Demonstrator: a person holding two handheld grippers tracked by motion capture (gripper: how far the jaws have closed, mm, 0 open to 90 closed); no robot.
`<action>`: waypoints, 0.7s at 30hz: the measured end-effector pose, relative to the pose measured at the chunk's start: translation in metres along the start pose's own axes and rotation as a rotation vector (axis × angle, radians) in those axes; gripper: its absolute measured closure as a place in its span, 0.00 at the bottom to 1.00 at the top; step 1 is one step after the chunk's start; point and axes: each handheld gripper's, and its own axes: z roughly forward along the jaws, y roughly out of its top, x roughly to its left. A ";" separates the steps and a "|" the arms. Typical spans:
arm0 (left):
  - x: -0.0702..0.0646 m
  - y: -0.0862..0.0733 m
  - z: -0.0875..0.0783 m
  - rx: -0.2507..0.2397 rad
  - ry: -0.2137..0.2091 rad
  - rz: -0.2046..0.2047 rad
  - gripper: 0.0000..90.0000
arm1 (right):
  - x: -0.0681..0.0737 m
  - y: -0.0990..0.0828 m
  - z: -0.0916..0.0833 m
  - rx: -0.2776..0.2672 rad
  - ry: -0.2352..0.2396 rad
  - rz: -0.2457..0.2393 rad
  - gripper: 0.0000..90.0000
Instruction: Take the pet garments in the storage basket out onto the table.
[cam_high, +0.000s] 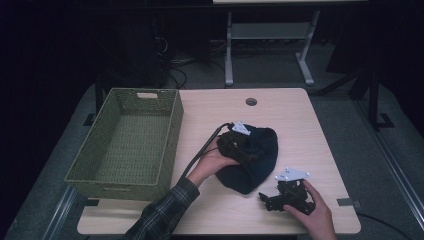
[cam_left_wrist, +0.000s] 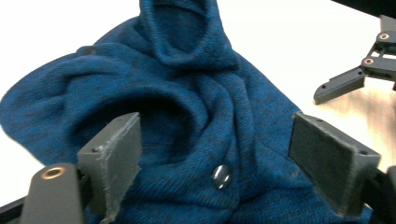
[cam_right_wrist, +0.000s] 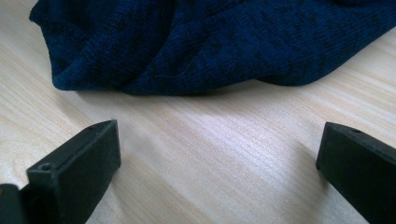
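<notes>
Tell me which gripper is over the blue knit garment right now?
The left gripper: it sits over the blue knit garment, jaws open above the folds near a dark button. The right gripper rests on the table just short of the garment's edge.

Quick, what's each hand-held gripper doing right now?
Left hand-held gripper: open over the blue sweater, gripping nothing.
Right hand-held gripper: open, empty, above the table.
</notes>
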 end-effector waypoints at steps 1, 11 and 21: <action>0.000 0.000 -0.003 -0.010 -0.003 -0.010 0.16 | 0.000 0.000 0.000 0.001 0.000 0.001 0.00; 0.001 -0.005 -0.026 -0.030 0.016 -0.017 0.15 | 0.000 0.000 0.000 0.003 0.000 0.001 0.00; -0.002 -0.021 -0.051 -0.060 0.045 -0.036 0.15 | 0.000 0.000 0.000 0.004 -0.001 0.000 0.00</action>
